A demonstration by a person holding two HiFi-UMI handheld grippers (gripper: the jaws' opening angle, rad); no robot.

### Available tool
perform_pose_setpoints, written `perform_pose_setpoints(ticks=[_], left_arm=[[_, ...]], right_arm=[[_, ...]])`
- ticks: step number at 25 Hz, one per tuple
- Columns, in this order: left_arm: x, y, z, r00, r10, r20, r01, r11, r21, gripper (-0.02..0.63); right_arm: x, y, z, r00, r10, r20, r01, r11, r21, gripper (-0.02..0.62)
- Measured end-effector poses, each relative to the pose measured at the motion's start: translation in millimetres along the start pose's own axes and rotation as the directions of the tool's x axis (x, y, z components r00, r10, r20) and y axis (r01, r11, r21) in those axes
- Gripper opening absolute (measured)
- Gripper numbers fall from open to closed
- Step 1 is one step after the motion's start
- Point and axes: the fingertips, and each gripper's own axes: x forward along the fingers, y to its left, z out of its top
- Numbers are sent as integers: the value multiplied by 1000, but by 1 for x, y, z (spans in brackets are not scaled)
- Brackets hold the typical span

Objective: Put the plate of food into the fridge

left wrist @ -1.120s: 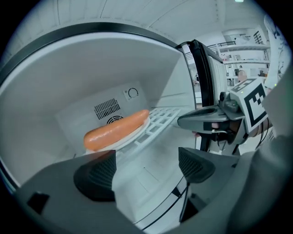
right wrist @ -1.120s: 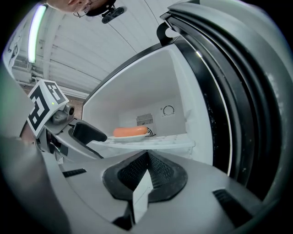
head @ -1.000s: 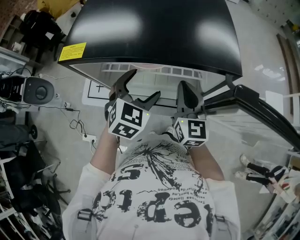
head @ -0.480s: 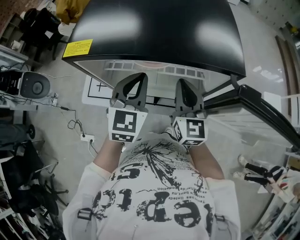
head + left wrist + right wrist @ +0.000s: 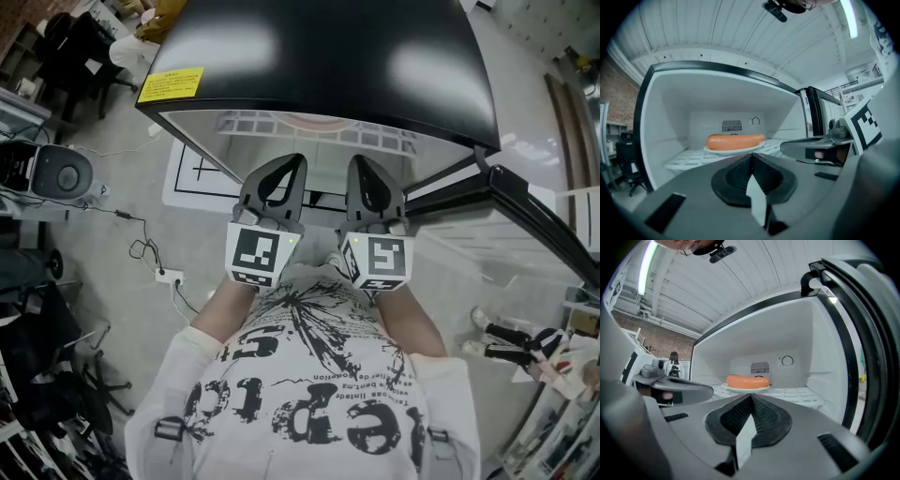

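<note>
A white plate (image 5: 733,150) with an orange sausage (image 5: 736,140) lies on the white shelf inside the open fridge (image 5: 319,56). The right gripper view shows the same plate (image 5: 747,388) and sausage (image 5: 747,381) deep in the compartment. From the head view only the plate's rim (image 5: 323,122) peeks out under the black fridge top. My left gripper (image 5: 291,167) and right gripper (image 5: 361,169) hover side by side in front of the opening, short of the plate. Both are shut with nothing between the jaws, as seen at the left gripper (image 5: 751,159) and the right gripper (image 5: 751,401).
The fridge door (image 5: 525,216) stands swung open to the right, and its edge (image 5: 855,333) fills the right of the right gripper view. A fan (image 5: 56,178), cables (image 5: 150,253) and chairs lie on the floor to the left. Shelving stands at the right.
The left gripper's jaws have gone from wide open to shut, with nothing in them. It has straightened and now sits parallel to the right gripper, which has barely moved.
</note>
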Motion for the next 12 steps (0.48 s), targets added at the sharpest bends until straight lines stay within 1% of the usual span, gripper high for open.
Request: perform_pose_setpoints(ticks=[2, 4, 7, 12], left_arm=[[-2, -1, -12, 1000, -26, -10, 26, 998, -55, 6], [-6, 0, -16, 999, -33, -4, 33, 995, -91, 6], [-12, 3, -17, 1000, -23, 16, 25, 994, -104, 6], [-22, 7, -14, 998, -31, 56, 38, 992, -121, 6]], right_arm=[[0, 6, 0, 1000, 0, -1, 0, 1000, -7, 0], [0, 11, -1, 1000, 0, -4, 0, 1000, -14, 0], [0, 20, -1, 1000, 2, -4, -3, 1000, -31, 0], [-2, 32, -3, 1000, -8, 0, 8, 999, -50, 0]])
